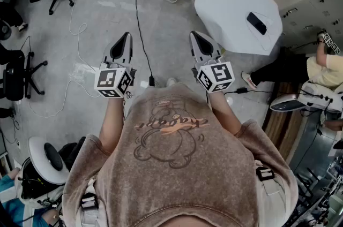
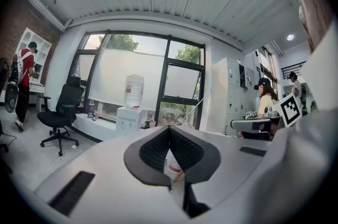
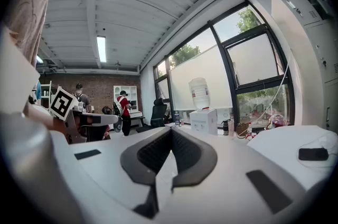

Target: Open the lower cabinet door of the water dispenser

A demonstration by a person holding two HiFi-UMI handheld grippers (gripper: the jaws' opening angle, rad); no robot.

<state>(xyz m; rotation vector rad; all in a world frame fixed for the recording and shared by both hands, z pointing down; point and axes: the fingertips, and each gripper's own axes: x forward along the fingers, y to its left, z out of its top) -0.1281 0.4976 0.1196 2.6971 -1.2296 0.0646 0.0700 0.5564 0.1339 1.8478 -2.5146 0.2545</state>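
White-bodied left gripper point(image 2: 169, 129): dark ribbed pads point(image 2: 153, 151) were pressed tip to tip, with nothing between them and touching nothing. Right gripper point(image 3: 170, 130): likewise clenched and empty, carried side by side with the left above the grey floor point(image 1: 107, 12). Water dispenser point(image 2: 128, 118): white cabinet with a bottle point(image 2: 133, 91) on top. It stood by the window point(image 2: 182, 80) across the room, ahead of both grippers and well apart from them. Its lower door was too small to make out. Black office chair point(image 2: 62, 112): stood left of the dispenser. White table point(image 1: 236, 12): lay ahead of the right gripper.
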